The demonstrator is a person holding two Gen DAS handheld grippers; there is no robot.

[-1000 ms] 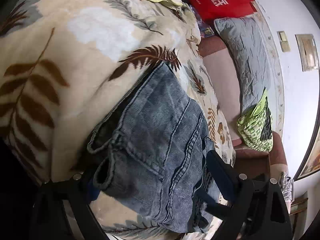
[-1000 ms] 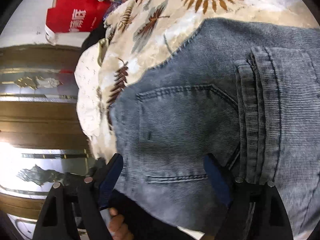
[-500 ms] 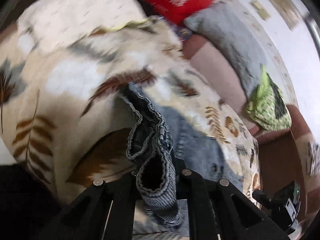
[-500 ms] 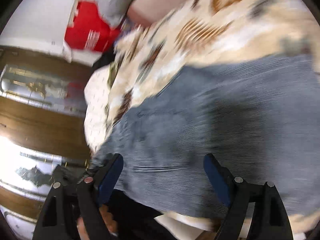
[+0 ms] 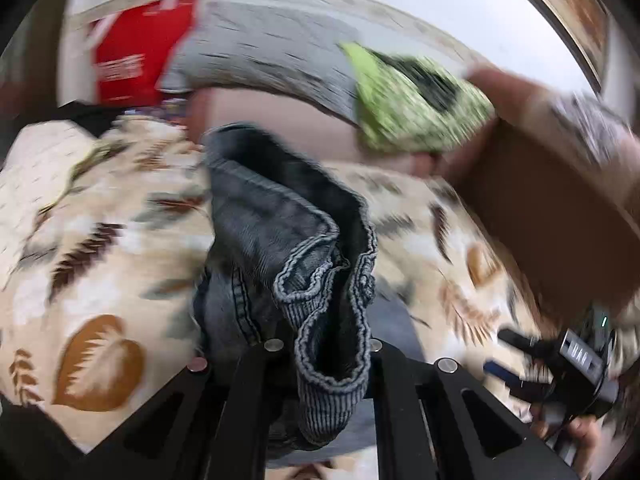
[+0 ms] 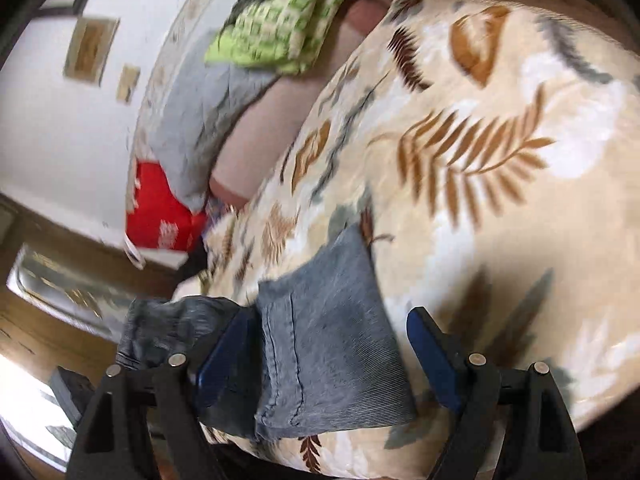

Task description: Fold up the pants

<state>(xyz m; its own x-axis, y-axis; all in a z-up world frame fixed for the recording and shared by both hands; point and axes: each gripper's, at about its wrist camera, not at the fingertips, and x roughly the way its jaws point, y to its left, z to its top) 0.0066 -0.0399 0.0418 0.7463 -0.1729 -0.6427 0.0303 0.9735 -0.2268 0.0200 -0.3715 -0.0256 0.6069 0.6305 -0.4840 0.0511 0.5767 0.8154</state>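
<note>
**Q:** Pants fold in progress here. What makes this step go well?

**A:** The left claw (image 5: 320, 354) is clenched on a bunched hem or waistband edge of the pants (image 5: 280, 248), with ruffled denim hanging out between the fingers at lower centre of the left view. That bunch is lifted off the leaf-print blanket (image 5: 92, 264) on the bed, while the rest of the denim trails back toward the middle of the frame. In the right view a flat panel of the pants (image 6: 332, 344) lies on the blanket (image 6: 500, 184) at lower centre, between the blue pads of the right claw (image 6: 332, 354). That claw is released, jaws wide, nothing pinched.

**Q:** So one end is held and the other isn't?

**A:** Looks that way. For a clean fold, the lifted edge should probably be carried low and straight over the flat part, not swung, since the fabric is already twisted in the grip. The free panel is best pinned or pinched by the right claw first, otherwise it'll likely be dragged along.

**Q:** Anything in the way?

**A:** Not really. The green cloth (image 5: 408, 100), grey pillow (image 5: 272, 48) and red bag (image 5: 136, 48) are well apart, along the top of the left view. Both views are blurred, so the exact edge being gripped can't be told.
</note>
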